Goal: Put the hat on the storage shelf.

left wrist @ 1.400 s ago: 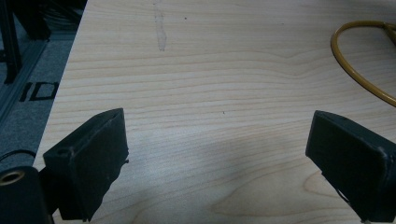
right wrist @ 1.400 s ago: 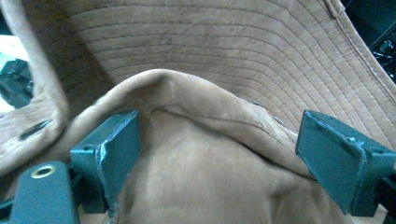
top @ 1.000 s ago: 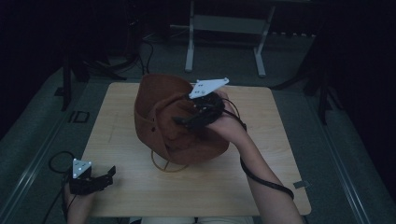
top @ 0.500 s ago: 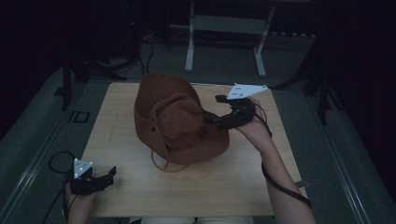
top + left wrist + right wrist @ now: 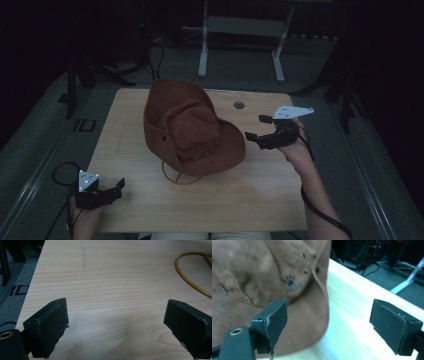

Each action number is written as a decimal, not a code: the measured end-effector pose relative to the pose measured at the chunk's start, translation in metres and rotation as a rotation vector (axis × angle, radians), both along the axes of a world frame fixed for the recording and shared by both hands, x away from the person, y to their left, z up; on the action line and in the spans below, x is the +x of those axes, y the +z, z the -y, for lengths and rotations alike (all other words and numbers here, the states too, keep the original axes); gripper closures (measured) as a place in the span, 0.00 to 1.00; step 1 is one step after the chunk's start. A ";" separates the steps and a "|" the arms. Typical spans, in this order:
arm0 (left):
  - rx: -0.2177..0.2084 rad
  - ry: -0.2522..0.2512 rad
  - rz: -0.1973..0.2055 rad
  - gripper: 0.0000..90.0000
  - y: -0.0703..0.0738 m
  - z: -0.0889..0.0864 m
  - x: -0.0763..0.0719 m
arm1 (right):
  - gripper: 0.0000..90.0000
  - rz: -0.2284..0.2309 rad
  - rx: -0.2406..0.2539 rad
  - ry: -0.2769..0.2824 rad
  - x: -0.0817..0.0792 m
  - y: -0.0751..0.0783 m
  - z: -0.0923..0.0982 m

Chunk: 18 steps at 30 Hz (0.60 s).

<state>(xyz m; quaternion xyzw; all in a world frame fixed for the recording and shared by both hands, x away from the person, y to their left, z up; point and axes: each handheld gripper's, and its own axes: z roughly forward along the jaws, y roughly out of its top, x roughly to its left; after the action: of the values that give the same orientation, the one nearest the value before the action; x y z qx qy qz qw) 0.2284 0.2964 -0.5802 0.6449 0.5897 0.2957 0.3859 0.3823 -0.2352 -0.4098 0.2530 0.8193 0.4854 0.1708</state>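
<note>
A brown wide-brimmed hat (image 5: 190, 130) lies in the middle of the wooden table (image 5: 260, 200), its yellowish cord (image 5: 175, 176) looping out from under the near brim. My right gripper (image 5: 256, 128) hovers just right of the brim, open and holding nothing. In the right gripper view the hat (image 5: 262, 282) shows a small paw-print mark, and the gripper (image 5: 328, 322) has its jaws spread wide over the brim's edge. My left gripper (image 5: 119, 185) rests open at the table's near left corner. In the left gripper view the gripper (image 5: 116, 320) looks over bare wood, with the cord (image 5: 185, 277) at upper right.
A small round hole (image 5: 239, 105) sits in the tabletop behind the hat. Beyond the table's far edge stands a white metal frame (image 5: 240, 35) on the grey floor. Dark stands and cables flank both sides of the table.
My right gripper has drawn back from on top of the hat to the right, off the brim, and now stands open beside it. The left gripper has stayed put.
</note>
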 end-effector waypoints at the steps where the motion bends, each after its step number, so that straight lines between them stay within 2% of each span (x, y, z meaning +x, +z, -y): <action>1: -0.001 0.000 0.000 0.07 0.000 0.000 0.000 | 0.16 -0.005 -0.003 -0.007 0.000 -0.004 0.003; 14: 0.009 -0.004 0.000 0.07 -0.001 0.003 0.001 | 0.16 -0.074 0.003 -0.059 -0.007 -0.059 0.035; 18: 0.007 -0.005 -0.001 0.07 -0.001 0.003 0.000 | 0.16 -0.072 0.009 -0.064 -0.011 -0.074 0.041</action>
<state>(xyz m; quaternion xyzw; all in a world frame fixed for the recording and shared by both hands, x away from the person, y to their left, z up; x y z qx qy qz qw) 0.2288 0.2937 -0.5807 0.6480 0.5870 0.2966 0.3841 0.3710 -0.2760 -0.4842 0.2973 0.8143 0.4737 0.1554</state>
